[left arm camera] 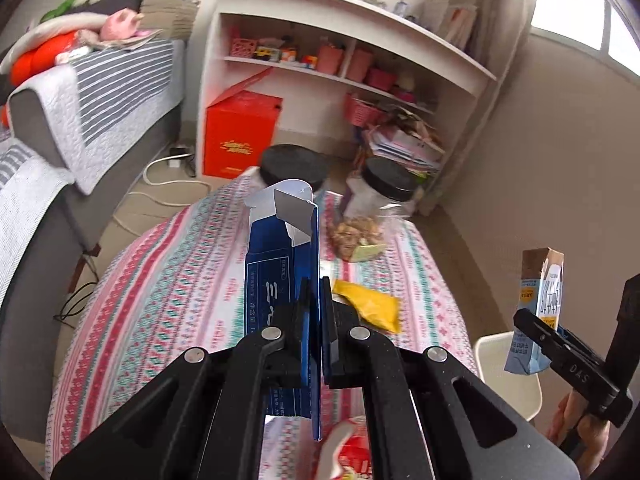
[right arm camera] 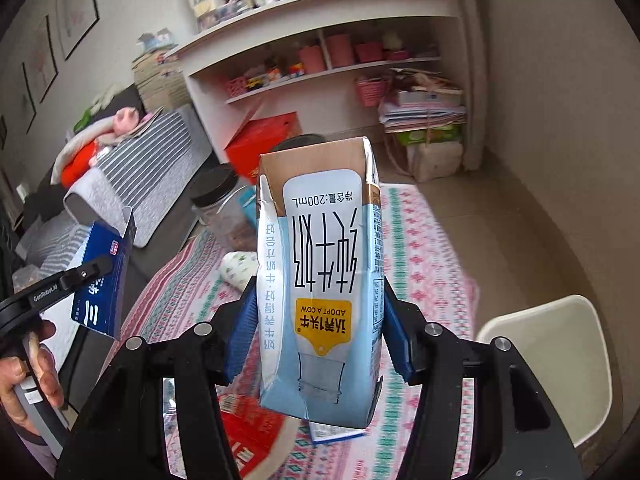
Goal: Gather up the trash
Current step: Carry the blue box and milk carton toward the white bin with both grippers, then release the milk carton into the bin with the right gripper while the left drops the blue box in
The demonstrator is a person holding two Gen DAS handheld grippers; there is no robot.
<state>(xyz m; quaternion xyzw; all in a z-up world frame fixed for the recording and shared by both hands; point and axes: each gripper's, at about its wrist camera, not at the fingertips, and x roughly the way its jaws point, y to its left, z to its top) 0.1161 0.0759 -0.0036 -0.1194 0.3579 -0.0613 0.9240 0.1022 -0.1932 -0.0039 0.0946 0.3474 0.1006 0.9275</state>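
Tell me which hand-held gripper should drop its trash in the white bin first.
Probably right. The right hand-held gripper holds the milk carton beside the white bin; the left hand-held gripper, holding the blue box, is farther away.

Bright window (left arm camera: 576, 12) daylight, fisheye-bent edges, slight motion blur.

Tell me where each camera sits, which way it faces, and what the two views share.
Left wrist: sits on the left hand-held gripper, looking forward and down over the patterned table toward the white shelf; its fingers pinch a flattened blue box.
Right wrist: sits on the right hand-held gripper, facing the same shelf; it clamps a milk carton, and a hand shows at the left.
Shared: table, shelf, red box, both held items, white bin.
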